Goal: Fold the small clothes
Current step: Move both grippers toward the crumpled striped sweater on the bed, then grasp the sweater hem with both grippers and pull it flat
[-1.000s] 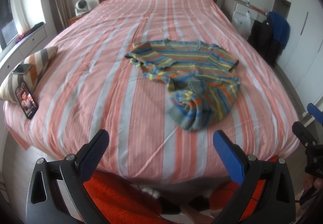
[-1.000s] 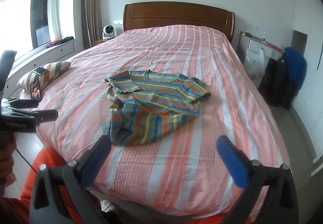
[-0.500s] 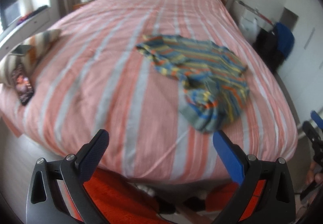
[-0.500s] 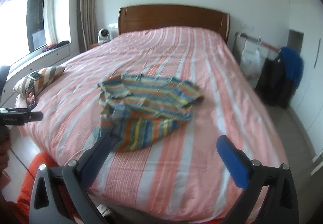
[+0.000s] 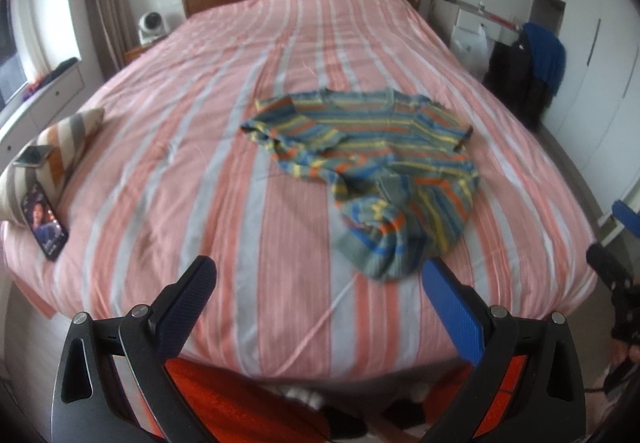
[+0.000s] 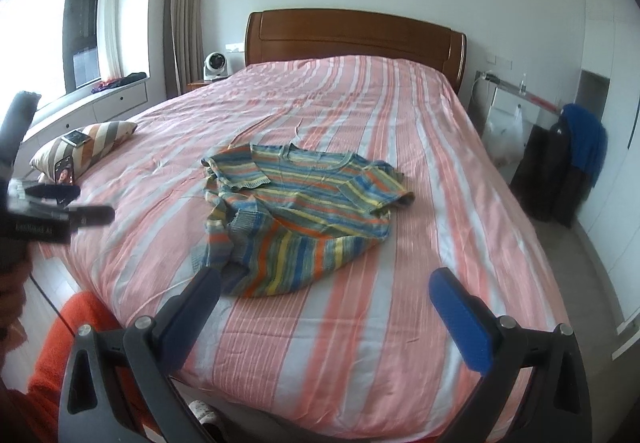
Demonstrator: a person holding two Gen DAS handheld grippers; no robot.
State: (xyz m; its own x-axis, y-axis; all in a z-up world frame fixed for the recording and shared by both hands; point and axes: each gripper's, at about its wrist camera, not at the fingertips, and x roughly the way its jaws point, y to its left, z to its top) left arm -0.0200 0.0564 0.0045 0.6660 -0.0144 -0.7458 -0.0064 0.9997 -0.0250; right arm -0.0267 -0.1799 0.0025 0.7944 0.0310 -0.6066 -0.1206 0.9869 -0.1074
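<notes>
Rumpled multicoloured striped knit sweater (image 6: 296,211) lying mid-way on pink-and-white striped bed (image 6: 400,343). Left gripper (image 5: 316,303) and right gripper (image 6: 324,307) wide open, empty, short of it. Best flatten bunched hem first, pinching each corner separately.

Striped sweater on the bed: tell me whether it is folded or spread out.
Neither: the striped sweater lies crumpled. Its neckline end is fairly flat on the bed, but the near hem is bunched and turned over itself.

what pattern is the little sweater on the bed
The sweater has horizontal stripes of blue, orange, yellow and grey-green, seen best in the right wrist view.
</notes>
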